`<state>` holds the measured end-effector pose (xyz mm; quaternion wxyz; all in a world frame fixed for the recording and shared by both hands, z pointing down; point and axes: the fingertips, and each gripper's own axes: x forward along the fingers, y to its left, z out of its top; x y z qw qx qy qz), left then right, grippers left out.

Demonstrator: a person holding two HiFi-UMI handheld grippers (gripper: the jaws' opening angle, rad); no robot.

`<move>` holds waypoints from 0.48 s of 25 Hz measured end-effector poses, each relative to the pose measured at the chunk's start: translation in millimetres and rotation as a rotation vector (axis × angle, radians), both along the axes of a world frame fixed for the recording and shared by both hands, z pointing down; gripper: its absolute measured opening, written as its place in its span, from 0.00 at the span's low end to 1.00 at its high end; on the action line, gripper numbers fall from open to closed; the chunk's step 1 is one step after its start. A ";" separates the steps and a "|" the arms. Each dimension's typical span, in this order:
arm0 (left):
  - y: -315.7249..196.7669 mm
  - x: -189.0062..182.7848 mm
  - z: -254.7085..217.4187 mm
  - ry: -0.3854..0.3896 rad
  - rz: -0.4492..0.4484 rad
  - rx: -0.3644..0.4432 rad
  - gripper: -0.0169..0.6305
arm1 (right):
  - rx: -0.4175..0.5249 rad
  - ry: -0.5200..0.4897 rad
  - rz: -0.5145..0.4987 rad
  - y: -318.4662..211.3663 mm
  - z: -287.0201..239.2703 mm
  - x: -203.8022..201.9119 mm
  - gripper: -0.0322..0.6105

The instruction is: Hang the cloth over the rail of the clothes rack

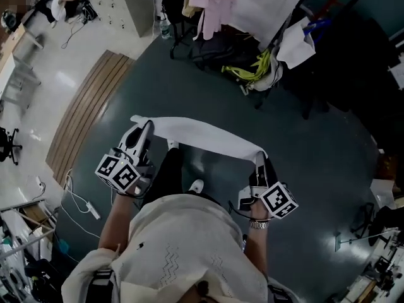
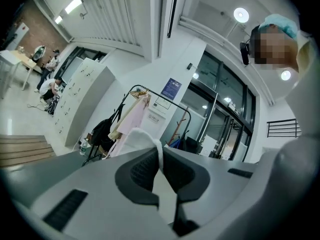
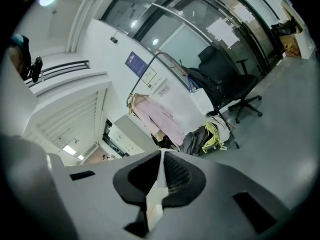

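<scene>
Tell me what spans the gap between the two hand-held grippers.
Head view: the white cloth, stretched from left hand-held gripper to right hand-held gripper.

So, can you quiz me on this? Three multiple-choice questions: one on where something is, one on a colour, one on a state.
1. Where is the cloth?
A) on the rack's rail
B) held up between the left gripper and the right gripper
C) heaped on the floor

2. What colour is the cloth?
A) white
B) red
C) black

3. How are the left gripper's fingers?
A) spread wide, empty
B) shut on a hanger
C) shut on the cloth

Answers: 1 B, it spans from one gripper to the other; 2 A, it shows white in every view; 3 C, the left gripper view shows cloth pinched between them.
</scene>
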<state>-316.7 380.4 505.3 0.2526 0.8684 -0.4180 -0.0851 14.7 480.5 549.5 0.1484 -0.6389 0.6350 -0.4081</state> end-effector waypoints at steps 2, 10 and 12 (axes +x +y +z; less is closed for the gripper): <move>-37.4 8.6 10.6 0.000 0.029 -0.018 0.06 | -0.019 0.011 0.038 -20.2 6.2 5.5 0.08; -203.7 61.3 23.3 0.049 0.210 -0.066 0.06 | -0.045 0.061 0.259 -137.1 -8.8 36.8 0.08; -243.9 66.3 12.7 0.049 0.262 -0.044 0.06 | -0.034 0.072 0.289 -168.2 -19.3 35.9 0.08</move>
